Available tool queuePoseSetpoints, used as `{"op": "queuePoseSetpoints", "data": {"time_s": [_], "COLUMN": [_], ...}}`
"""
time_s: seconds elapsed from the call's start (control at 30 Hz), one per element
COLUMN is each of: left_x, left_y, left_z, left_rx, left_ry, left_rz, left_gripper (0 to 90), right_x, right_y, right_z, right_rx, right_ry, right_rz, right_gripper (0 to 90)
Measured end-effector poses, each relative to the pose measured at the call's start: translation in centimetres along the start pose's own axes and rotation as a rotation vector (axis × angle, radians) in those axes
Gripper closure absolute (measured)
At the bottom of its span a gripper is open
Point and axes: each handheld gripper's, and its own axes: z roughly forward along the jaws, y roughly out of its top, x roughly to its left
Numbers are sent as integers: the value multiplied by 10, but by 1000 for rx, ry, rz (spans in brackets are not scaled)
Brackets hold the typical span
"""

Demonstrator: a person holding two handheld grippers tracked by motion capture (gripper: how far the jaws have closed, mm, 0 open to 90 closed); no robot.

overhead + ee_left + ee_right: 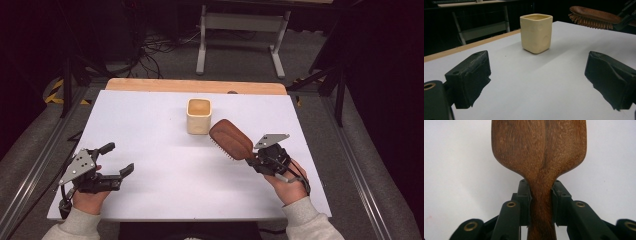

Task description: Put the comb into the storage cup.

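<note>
A wooden hairbrush [231, 139] is held off the white table, bristles down, its head pointing toward the cream square cup [199, 116]. My right gripper [256, 159] is shut on the brush's handle [541, 205], with a jaw pressing each side. The brush [594, 17] also appears at the top right of the left gripper view, beyond the cup [536, 32]. My left gripper [120, 160] rests low at the table's near left, open, with nothing between its fingers [471, 77].
The white table top [150, 125] has a wooden strip [195, 86] along its far edge. A metal table frame [240, 30] and cables lie on the floor behind. Aluminium rails run along both sides.
</note>
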Motion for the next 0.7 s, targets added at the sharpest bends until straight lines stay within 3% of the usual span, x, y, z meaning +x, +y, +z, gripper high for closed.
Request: {"op": "queuePoseSetpoints", "data": {"time_s": [0.03,0.17,0.4,0.7], "left_x": [0,0,0,0], "left_y": [0,-1,-1,-1], "left_z": [0,1,2,2], "left_rx": [2,-1,3,9], "left_ry": [-1,-2,-6,-5], "left_rz": [1,-5,-7,-10], "left_gripper": [78,72,71,67], "right_x": [2,4,9,16], "right_y": [2,4,9,12], "right_z": [-1,-2,-7,-3], "right_rx": [-34,-70,-201,-275], "right_ry": [-1,-4,5,27], "right_rz": [-6,-24,-74,-97], "right_gripper": [726,726,726,726]}}
